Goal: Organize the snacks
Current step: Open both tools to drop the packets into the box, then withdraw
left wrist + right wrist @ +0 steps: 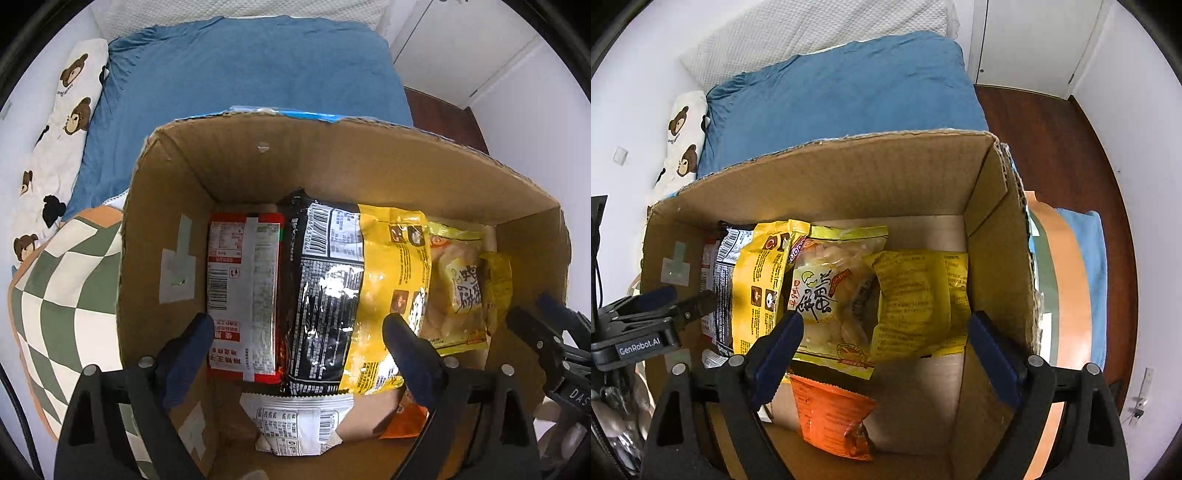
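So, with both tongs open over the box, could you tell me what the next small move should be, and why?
Probably lift both tongs straight up out of the cardboard box. The left tongs and right tongs are open and empty, and the packets, such as the black packet, already lie inside.

Both grippers are black with silver screws and dark-blue padded fingers (779, 347); one carries a white "GenRobot.AI" label.

Both pointing steeply down, side by side: left gripper (299, 332) and right gripper (886, 328), jaws wide apart, empty.
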`<state>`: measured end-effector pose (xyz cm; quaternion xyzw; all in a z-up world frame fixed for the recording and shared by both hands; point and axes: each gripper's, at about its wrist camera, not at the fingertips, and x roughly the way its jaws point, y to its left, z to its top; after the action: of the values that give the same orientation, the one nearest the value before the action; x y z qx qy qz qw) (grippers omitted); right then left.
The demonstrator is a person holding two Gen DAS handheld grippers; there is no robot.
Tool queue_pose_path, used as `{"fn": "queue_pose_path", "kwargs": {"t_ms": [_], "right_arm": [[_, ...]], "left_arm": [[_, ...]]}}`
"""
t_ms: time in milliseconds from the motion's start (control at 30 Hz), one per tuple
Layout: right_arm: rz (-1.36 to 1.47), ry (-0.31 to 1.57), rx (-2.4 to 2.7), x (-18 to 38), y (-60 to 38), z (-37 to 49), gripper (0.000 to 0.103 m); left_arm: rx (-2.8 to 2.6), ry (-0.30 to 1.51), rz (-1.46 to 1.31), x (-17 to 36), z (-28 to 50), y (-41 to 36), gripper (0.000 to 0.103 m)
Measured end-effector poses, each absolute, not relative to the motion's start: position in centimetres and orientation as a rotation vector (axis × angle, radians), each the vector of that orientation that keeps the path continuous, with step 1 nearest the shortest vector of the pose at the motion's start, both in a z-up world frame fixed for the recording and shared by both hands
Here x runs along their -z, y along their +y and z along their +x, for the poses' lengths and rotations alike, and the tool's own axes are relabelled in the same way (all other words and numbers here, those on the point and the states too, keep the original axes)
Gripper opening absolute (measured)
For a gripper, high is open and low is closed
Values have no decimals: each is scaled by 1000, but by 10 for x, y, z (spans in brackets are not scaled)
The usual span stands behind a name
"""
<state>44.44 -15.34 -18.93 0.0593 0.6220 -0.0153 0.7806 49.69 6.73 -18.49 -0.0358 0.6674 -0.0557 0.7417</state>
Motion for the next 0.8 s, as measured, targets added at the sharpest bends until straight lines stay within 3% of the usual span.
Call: {"fn": "queue_pose_path", "kwargs": {"t_ms": [467, 800], "right_arm": [[116, 1305, 26, 186, -146, 408, 93], [78, 1208, 6, 151, -129, 371, 93]], "left_arm": [[90, 1347, -72, 154, 459, 72, 93], [95, 1221, -26, 115, 416, 68, 93]]}}
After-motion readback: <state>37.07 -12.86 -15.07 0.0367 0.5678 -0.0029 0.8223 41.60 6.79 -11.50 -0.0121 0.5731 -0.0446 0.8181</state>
